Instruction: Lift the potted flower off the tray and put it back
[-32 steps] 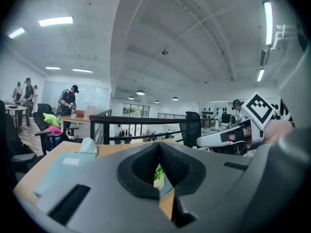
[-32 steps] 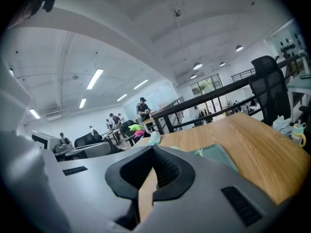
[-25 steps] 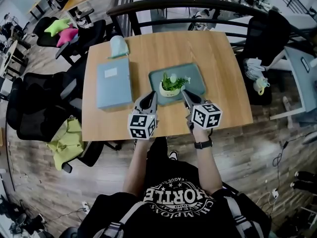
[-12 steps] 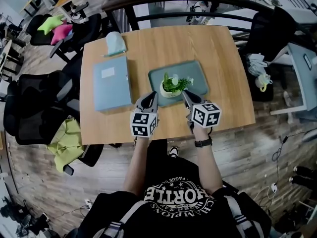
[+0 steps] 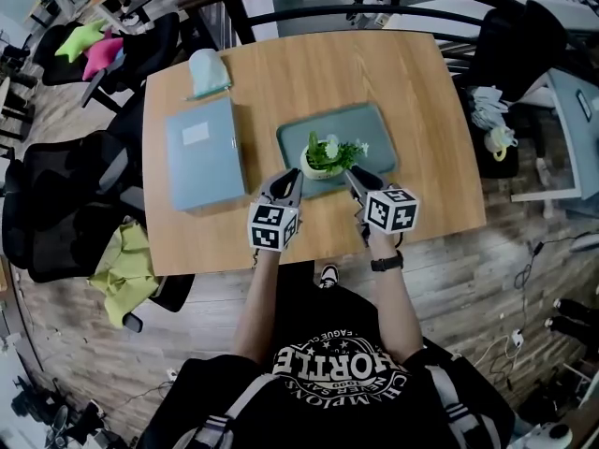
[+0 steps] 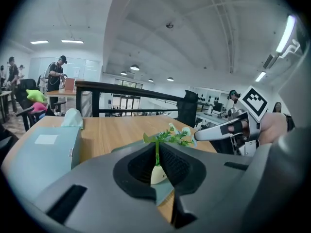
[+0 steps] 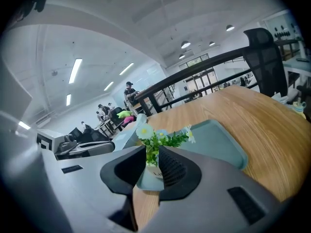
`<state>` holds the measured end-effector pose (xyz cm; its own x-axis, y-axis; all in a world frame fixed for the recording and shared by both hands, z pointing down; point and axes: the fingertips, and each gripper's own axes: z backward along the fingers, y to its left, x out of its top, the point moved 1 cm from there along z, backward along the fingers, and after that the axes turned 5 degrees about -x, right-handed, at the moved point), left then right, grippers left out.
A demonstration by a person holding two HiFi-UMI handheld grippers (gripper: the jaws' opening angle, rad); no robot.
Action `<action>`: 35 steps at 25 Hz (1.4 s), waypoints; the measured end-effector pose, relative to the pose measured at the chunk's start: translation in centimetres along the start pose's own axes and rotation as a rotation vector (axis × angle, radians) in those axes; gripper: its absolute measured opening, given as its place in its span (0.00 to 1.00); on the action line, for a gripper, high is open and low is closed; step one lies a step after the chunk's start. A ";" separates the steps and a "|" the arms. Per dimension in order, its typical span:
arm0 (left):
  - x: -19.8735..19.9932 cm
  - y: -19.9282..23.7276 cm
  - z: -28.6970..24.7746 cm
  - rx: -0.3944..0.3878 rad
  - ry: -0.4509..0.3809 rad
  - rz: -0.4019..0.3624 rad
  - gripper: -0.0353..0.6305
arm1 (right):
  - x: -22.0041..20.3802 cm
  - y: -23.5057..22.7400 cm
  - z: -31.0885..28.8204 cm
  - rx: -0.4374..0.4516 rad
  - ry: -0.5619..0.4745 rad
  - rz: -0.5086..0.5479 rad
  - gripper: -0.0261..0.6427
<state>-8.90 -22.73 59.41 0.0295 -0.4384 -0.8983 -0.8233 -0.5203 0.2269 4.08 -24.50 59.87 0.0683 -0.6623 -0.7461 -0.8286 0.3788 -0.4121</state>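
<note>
Head view: the potted flower [image 5: 324,157] is seen upright on the teal tray [image 5: 370,127], in the tray's 8 o'clock corner, not yet lifted. The tray is placed mid-table [image 5: 309,73], with a blue folder [image 5: 201,152] at its 9 o'clock. The left gripper [image 5: 286,186] is held at the pot's 7 o'clock and the right gripper [image 5: 354,178] at its 4 o'clock, both near the pot, and no contact is visible. Left gripper view: the jaws are closed together with only a slit left and nothing is held; the pot [image 6: 156,173] is seen through the slit, ahead of the tips, and the right gripper [image 6: 198,135] is seen at 2 o'clock. Right gripper view: the jaws are opening, a narrow gap is shown and nothing is gripped; the flower [image 7: 154,142] and tray [image 7: 218,140] are ahead of the pads, not between them. Risks, as judged: the pot looks small, light and top-heavy. If the left gripper is advanced while closed, the pot is likely to be shoved or tipped rather than grasped. If the right gripper is brought in before its gap is wide enough, the rim may be clipped, or only foliage caught, and the pot may be skidded across the tray or dropped on the lift.
</note>
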 end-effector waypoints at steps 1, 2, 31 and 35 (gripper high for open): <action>-0.3 0.2 -0.4 -0.004 0.008 0.003 0.08 | -0.1 -0.3 -0.2 -0.002 0.006 -0.002 0.19; -0.5 0.3 -0.7 -0.008 0.018 0.005 0.08 | -0.2 -0.6 -0.3 -0.005 0.011 -0.005 0.20; -8.0 0.6 -7.2 -0.189 0.251 -0.060 0.57 | -4.8 -5.1 -5.0 0.103 0.063 0.107 0.52; -8.5 1.0 -7.8 -0.211 0.270 -0.076 0.61 | -4.7 -5.3 -6.2 0.146 0.038 0.197 0.58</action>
<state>-5.56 -25.22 70.18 0.2586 -0.5557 -0.7901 -0.6786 -0.6867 0.2609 4.70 -27.40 68.73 -0.1101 -0.5889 -0.8007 -0.7349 0.5906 -0.3333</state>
